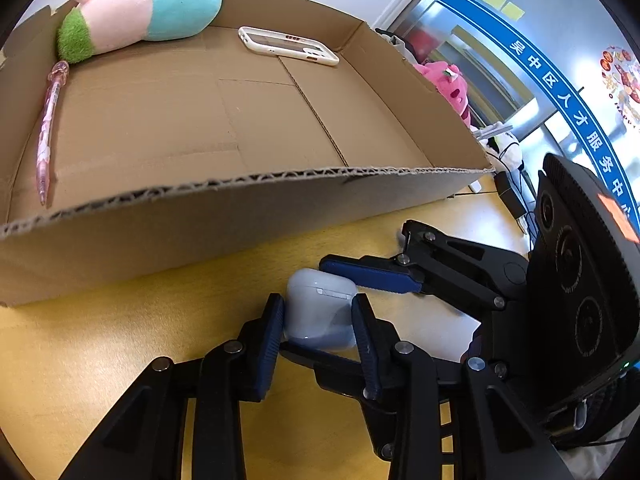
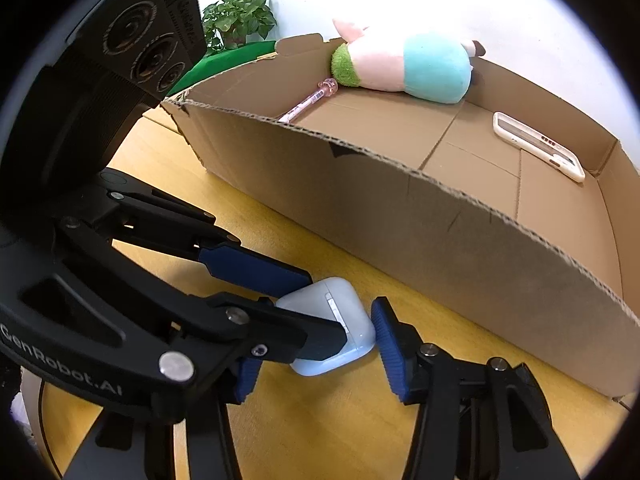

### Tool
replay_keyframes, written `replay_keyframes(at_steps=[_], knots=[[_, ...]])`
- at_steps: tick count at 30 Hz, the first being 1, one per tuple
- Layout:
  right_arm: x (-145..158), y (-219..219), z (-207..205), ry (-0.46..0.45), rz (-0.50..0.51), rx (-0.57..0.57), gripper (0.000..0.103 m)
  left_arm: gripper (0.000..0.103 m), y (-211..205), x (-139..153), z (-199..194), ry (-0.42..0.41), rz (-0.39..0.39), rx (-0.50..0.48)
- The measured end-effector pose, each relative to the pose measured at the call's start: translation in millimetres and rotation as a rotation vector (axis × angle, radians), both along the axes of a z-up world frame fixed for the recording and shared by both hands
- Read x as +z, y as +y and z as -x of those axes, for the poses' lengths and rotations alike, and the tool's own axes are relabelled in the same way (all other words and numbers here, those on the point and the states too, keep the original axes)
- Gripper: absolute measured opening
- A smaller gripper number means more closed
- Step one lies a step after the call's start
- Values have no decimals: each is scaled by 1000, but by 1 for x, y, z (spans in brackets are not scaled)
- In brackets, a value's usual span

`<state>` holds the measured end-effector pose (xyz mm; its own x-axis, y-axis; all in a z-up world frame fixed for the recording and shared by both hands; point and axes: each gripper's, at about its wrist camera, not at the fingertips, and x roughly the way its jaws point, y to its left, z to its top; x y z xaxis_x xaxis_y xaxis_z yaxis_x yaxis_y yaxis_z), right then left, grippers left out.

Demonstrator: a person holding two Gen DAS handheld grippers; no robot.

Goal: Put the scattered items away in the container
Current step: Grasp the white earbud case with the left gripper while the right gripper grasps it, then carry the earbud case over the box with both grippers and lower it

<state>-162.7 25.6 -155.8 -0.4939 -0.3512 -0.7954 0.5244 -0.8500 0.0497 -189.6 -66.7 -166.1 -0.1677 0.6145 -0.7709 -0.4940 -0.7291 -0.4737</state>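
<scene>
A pale blue earbud case lies on the yellow table just in front of the cardboard box. My left gripper is shut on the case, one blue pad against each side. My right gripper straddles the same case crosswise; its right pad sits at the case's edge, its left pad stands apart, so it is open. Inside the box lie a pink and turquoise plush, a pink pen and a white phone case.
The box's near wall rises right behind the earbud case. A pink plush and a black-and-white toy sit beyond the box's right end, with cables nearby. A potted plant stands behind the box's left end. Bare tabletop lies to the left.
</scene>
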Motion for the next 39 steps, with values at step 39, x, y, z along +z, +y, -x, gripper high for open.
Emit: replay_keyframes(at_steps=[39], knots=[[120,-5,-23,253,-26,156,48,28,-19,118,7,115,-197,-103]])
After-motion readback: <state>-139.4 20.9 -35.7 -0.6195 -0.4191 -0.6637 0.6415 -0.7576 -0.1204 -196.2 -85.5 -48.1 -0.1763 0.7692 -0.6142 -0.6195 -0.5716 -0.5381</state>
